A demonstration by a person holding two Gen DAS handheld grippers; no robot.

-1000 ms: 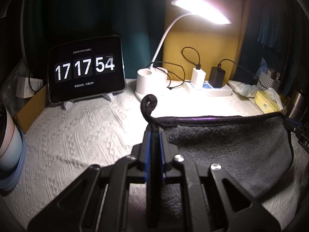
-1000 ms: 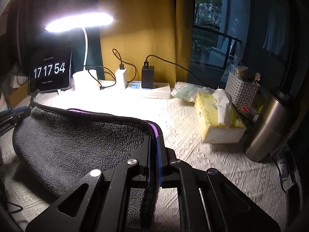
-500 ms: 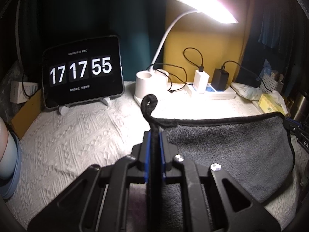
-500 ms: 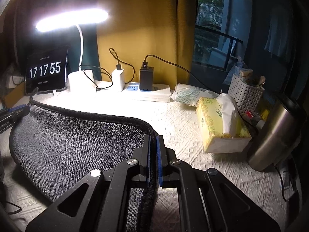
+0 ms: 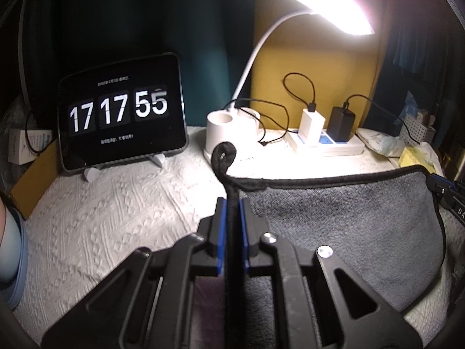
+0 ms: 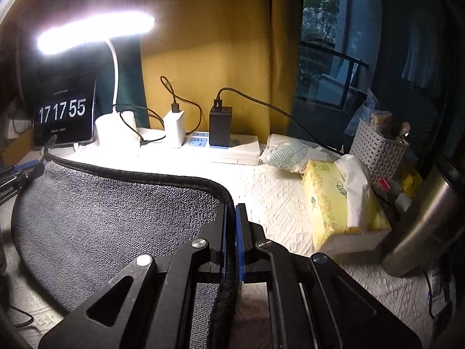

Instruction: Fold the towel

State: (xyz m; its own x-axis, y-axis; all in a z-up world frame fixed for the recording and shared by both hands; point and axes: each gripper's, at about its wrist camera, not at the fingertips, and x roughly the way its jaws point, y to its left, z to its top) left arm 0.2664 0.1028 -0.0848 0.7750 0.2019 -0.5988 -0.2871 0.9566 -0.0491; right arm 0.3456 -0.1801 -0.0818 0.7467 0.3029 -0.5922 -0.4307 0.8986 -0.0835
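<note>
A dark grey towel (image 5: 343, 221) with a black hem hangs stretched between both grippers above the white textured table cover (image 5: 116, 209). My left gripper (image 5: 231, 203) is shut on the towel's left corner, and a hem loop sticks up past the fingertips. My right gripper (image 6: 230, 208) is shut on the towel's (image 6: 116, 215) right corner. Each gripper shows at the far edge of the other's view: the right one in the left wrist view (image 5: 444, 192) and the left one in the right wrist view (image 6: 20, 174).
At the back stand a tablet clock (image 5: 122, 122), a lit desk lamp with white base (image 5: 226, 133) and a power strip with chargers (image 5: 325, 139). To the right are a tissue box (image 6: 340, 206), a white basket (image 6: 377, 148) and a steel flask (image 6: 421, 226).
Both grippers have moved forward toward the back of the table with the towel held between them. The clock and lamp look closer.
</note>
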